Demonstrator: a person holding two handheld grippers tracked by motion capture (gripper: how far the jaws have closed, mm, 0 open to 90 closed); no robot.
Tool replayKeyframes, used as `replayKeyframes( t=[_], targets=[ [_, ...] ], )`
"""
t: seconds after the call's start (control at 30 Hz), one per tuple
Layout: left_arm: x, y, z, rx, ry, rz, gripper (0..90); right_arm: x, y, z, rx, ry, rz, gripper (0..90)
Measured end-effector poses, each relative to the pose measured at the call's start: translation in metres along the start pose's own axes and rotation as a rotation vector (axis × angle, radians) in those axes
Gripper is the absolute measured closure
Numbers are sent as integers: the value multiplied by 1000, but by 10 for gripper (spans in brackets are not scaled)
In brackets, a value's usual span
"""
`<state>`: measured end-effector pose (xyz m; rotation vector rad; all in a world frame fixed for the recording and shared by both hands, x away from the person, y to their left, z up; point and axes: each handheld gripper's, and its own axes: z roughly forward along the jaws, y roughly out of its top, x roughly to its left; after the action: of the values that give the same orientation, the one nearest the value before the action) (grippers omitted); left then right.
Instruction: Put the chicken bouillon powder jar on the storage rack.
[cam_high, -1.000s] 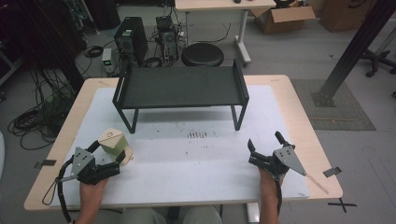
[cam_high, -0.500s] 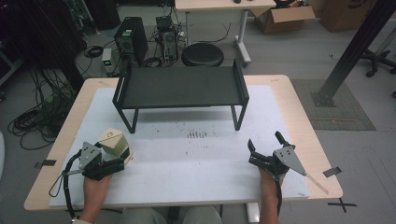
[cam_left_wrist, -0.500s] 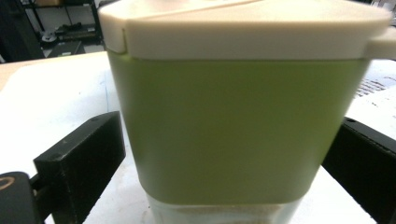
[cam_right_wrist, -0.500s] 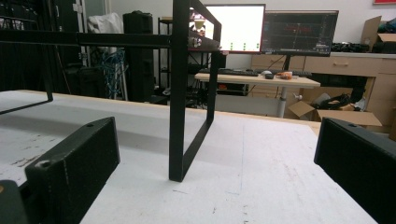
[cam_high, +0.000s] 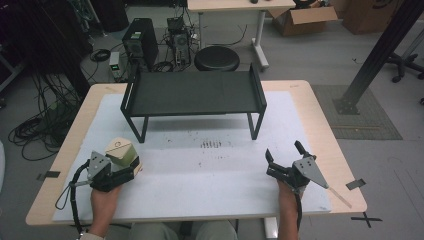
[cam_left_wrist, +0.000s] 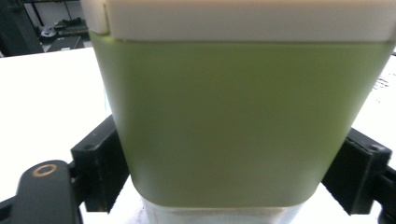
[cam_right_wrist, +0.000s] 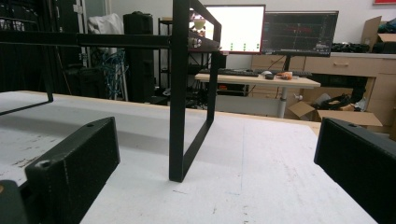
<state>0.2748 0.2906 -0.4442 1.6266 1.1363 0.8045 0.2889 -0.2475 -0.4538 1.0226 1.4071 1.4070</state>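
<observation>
The green box with its cream lid stood at the near left of the surface, between the jaws of our left tool. Those jaws had just been closing, and in the left gripper view they sat against the box on both sides, so we judged the grasp made. Next came a steady lift, likely toward the black shelf at the far middle. Our right tool rested at the near right, spread and holding nothing. We could read no writing; the lid bore a small ring mark.
</observation>
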Motion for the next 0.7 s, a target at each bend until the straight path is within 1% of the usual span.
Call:
replayKeyframes(
  t=[0.13,0.27,0.43,0.7],
  targets=[
    [2,0,0,-4,-8,-13,215,0,0,0,-1,0,0,0],
    [2,0,0,-1,-14,-9,260,0,0,0,-3,0,1,0],
    [2,0,0,-1,-12,-20,289,0,0,0,-3,0,3,0],
    [2,0,0,-4,-9,-12,292,0,0,-1,-6,0,6,0]
  ],
)
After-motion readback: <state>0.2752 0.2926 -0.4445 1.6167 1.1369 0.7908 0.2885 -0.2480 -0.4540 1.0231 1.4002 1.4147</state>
